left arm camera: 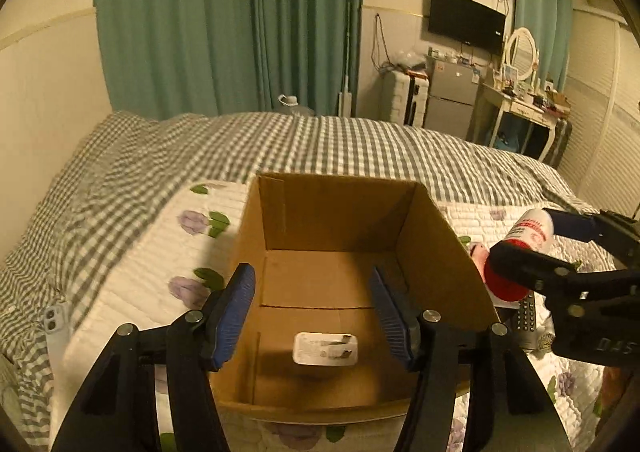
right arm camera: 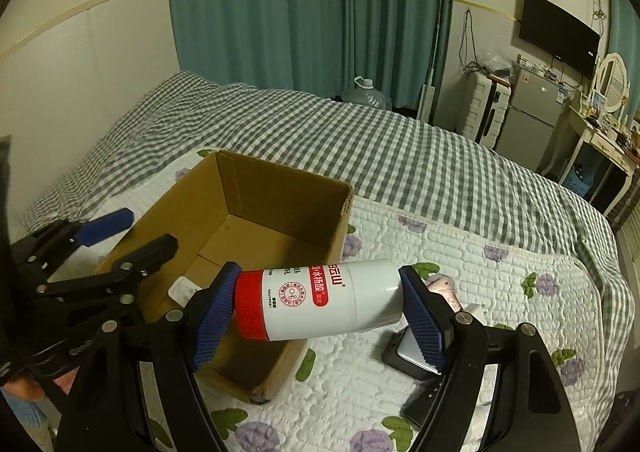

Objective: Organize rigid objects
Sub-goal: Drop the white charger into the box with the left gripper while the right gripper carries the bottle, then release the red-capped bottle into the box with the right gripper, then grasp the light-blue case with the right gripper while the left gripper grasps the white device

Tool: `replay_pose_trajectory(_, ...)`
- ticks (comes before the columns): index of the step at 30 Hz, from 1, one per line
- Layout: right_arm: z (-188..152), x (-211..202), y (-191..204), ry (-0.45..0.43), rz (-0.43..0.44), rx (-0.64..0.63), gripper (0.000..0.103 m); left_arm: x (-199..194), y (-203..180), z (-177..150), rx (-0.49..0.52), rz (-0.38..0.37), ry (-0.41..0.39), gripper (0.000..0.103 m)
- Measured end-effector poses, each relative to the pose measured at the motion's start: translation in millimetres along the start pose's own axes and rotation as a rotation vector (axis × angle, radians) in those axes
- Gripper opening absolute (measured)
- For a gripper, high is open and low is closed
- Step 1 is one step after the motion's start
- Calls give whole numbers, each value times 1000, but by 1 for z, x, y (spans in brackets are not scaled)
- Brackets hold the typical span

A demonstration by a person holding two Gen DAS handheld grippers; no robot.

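The right gripper (right arm camera: pixel 318 306) is clamped end to end on a white bottle with a red cap (right arm camera: pixel 316 302), holding it horizontally, cap toward nine o'clock, above the near right rim of the open cardboard box (right arm camera: pixel 280 196). The left gripper (left arm camera: pixel 312 312) hangs spread wide and empty over the box mouth, and a white charger plug (left arm camera: pixel 325 349) lies on the box floor toward six o'clock in the left wrist view. The step in hand looks like lowering the bottle into the box. To do it well, I would carry the bottle toward nine o'clock until the whole length clears the right wall, bring it low before releasing so it does not roll or bounce, and aim for the bare floor toward twelve o'clock, away from the plug. The left gripper should pull back first, since its fingers occupy the opening. End-to-end contact on a smooth cylinder may slip, so a level, slow descent seems wise. The box sits on a white quilted mat with purple flowers (right arm camera: pixel 460 252), spread over a grey checked bedcover (right arm camera: pixel 400 148). At four o'clock from the bottle, several flat devices lie on the mat, hard to identify. Green curtains (right arm camera: pixel 312 12) hang at twelve o'clock, a wall television (right arm camera: pixel 560 32) at two.
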State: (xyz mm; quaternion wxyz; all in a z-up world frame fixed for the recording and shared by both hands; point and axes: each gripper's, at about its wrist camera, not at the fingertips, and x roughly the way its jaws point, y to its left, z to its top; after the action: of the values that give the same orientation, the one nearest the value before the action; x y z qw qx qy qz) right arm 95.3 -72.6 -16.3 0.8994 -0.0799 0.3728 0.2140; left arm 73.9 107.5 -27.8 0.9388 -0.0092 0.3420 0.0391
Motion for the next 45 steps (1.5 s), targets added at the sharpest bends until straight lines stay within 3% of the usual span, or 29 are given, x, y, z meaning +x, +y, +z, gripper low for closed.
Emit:
replay_pose_trajectory(9,1,35,23,55,41,-38,79,-5,15,1,-11,45,-20,63)
replay_pose_trajectory(11,0,38,22,47,29,-30,84,-3,17,2,-19,45,-16,63)
replay_pose_trajectory(13,1,35,17,27,32,0,90,-2,19,1,-26,42,-8,63)
replay_pose_trajectory(19,6,5,-7,-38,2,44,93,-4,8,2,-2,40,-11,64)
replay_pose_trajectory(26,-15,-45,-64,-60,-96,99,93,-23,-31,6,27,0,-22,64)
replay_pose_trajectory(34,-64,-93,-141,-22,-223,131,93,-42,-112,3,90,-72,-29,64)
replay_pose_trajectory(40,-101,-93,-175,33,-259,134,93,-26,-163,-13,110,-110,26,64)
replay_pose_trajectory(45,-130,-68,-194,121,-250,106,93,-1,-200,-36,164,-117,89,64)
